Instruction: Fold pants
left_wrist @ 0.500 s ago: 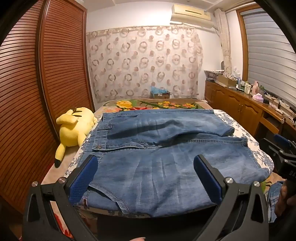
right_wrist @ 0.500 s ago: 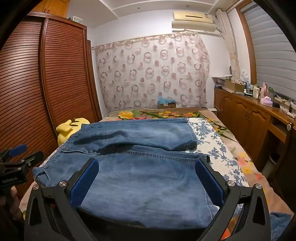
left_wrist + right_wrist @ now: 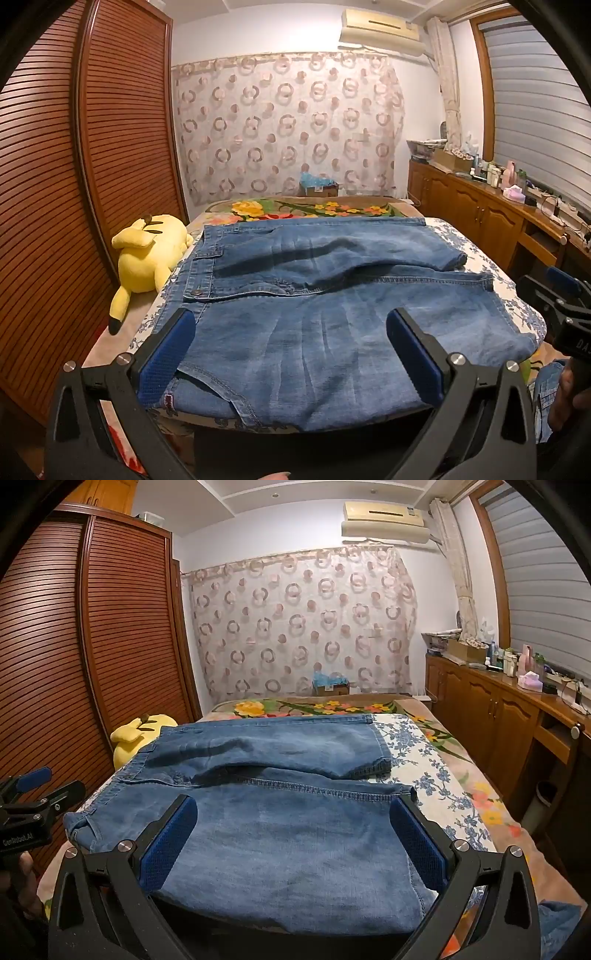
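I find the jeans (image 3: 332,325) spread flat across the bed (image 3: 436,775), legs to the right, not yet folded. My left gripper (image 3: 291,354) and right gripper (image 3: 295,842) both hover at the near edge, jaws fully apart, holding nothing. Next, I judge, each must pinch that near edge and carry it over. A yellow plush toy (image 3: 147,254) lies by the slatted wardrobe (image 3: 74,184); cabinets (image 3: 498,720) line the right wall.

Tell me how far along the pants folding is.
Barely started. The jeans lie spread across the bed, legs apart, no fold visible yet. Nothing is in hand: the left gripper and right gripper hover open over the near leg. Gripping and every fold remain.
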A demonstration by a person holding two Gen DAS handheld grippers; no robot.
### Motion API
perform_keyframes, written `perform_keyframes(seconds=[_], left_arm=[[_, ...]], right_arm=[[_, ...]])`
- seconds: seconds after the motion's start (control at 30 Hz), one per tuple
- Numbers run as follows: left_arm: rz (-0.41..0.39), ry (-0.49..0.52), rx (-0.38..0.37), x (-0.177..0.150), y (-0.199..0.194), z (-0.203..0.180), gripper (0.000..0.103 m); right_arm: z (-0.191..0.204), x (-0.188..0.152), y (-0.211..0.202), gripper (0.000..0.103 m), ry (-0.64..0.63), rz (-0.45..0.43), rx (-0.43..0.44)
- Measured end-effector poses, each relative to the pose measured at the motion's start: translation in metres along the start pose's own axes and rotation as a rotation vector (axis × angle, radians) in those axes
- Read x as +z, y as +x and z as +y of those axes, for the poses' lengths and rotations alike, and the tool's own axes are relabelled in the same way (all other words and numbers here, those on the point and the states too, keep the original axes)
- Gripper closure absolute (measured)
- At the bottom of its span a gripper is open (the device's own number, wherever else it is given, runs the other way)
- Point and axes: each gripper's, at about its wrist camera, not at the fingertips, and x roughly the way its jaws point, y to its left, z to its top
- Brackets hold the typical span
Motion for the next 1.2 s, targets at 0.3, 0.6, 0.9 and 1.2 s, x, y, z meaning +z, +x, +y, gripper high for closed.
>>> perform_keyframes(seconds=[0.3,0.6,0.9,1.2], left_arm=[[0.002,0.006,-0.002,0.001,-0.004,-0.007,0.000],[0.001,0.007,-0.002,0.001,-0.005,-0.007,0.000],[-0.001,0.006,-0.001,0.002,-0.004,-0.010,0.000],[-0.003,0.007,0.000,0.001,-0.004,-0.011,0.000]], right_arm=[[0.003,0.002,-0.001,0.000,-0.002,0.000,0.001],[0.003,0.002,-0.002,0.000,-0.004,-0.002,-0.001],[0.003,0.003,-0.002,0.000,-0.007,-0.005,-0.002],[0.003,0.002,-0.002,0.000,-0.008,-0.005,0.000]])
